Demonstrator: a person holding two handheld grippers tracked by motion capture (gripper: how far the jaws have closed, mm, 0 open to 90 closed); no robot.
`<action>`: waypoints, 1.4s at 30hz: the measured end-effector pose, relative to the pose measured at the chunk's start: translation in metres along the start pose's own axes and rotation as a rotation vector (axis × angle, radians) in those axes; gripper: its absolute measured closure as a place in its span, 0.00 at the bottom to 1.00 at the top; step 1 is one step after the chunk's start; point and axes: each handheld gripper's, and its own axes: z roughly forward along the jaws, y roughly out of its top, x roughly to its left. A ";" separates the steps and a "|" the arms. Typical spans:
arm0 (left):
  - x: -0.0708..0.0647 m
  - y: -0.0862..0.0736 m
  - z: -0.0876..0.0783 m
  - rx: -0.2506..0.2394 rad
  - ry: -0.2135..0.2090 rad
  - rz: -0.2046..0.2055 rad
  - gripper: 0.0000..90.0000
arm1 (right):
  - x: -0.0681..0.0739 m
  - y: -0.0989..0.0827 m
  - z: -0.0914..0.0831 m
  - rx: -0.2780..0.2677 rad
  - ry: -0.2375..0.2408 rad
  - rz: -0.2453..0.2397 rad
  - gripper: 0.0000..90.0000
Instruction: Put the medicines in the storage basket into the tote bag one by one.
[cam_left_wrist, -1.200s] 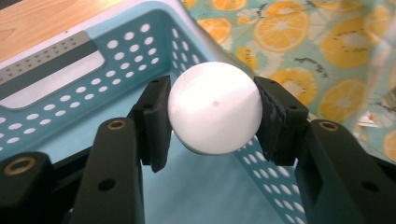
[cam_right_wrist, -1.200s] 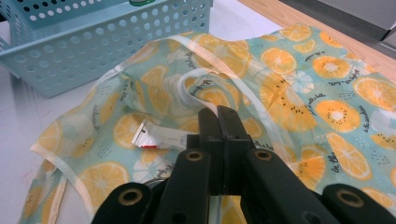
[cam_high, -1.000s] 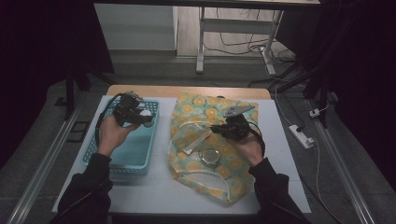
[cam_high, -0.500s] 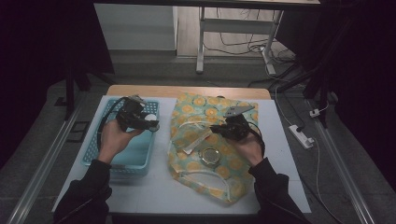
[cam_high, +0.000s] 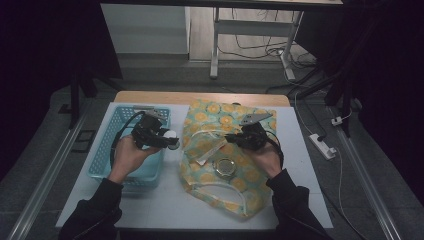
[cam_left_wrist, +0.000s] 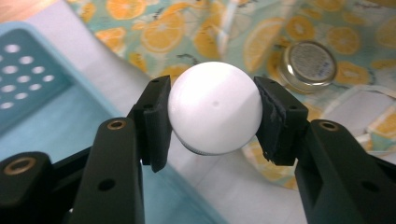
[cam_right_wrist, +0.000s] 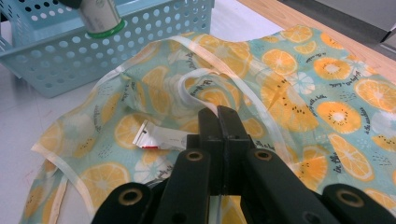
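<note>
White-capped small bottle (cam_left_wrist: 214, 107): being clamped across its round cap by left gripper (cam_left_wrist: 212, 116), with a pad pressing on each side of the cap. Hanging above the inner edge of the light-blue perforated plastic basket (cam_high: 117, 125), next to the orange-print fabric bag (cam_right_wrist: 299, 93).

Right gripper (cam_right_wrist: 218, 114): resting on the bag with jaws fully closed, apparently pinching the pale trim at the bag's opening and keeping the fabric raised.

Step in hand, as judged: transferring the bottle between basket and bag, most likely toward the bag. Next move calling for:
- travelling across the basket rim without clipping it;
- lining up with the bag's opening, not with the outer fabric;
- lowering before releasing, since a round cap is prone to slipping.

Hard to make out:
- bottle body, lying behind its own cap in the left gripper view and cut off at the top edge of the right gripper view;
- bag opening, lying among folds;
- round metal lid (cam_left_wrist: 310, 65), sitting on or inside the bag, undecidable;
- amount of trim actually being pinched.
</note>
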 end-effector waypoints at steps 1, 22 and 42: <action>-0.002 0.000 0.001 0.002 0.000 0.005 0.56 | 0.000 0.000 0.000 0.000 0.000 -0.001 1.00; -0.050 0.022 0.042 0.012 -0.107 0.117 0.56 | 0.000 0.000 0.000 -0.002 -0.001 0.001 1.00; -0.073 0.057 0.106 0.050 -0.063 0.204 0.56 | -0.002 0.000 -0.001 -0.006 -0.007 0.004 1.00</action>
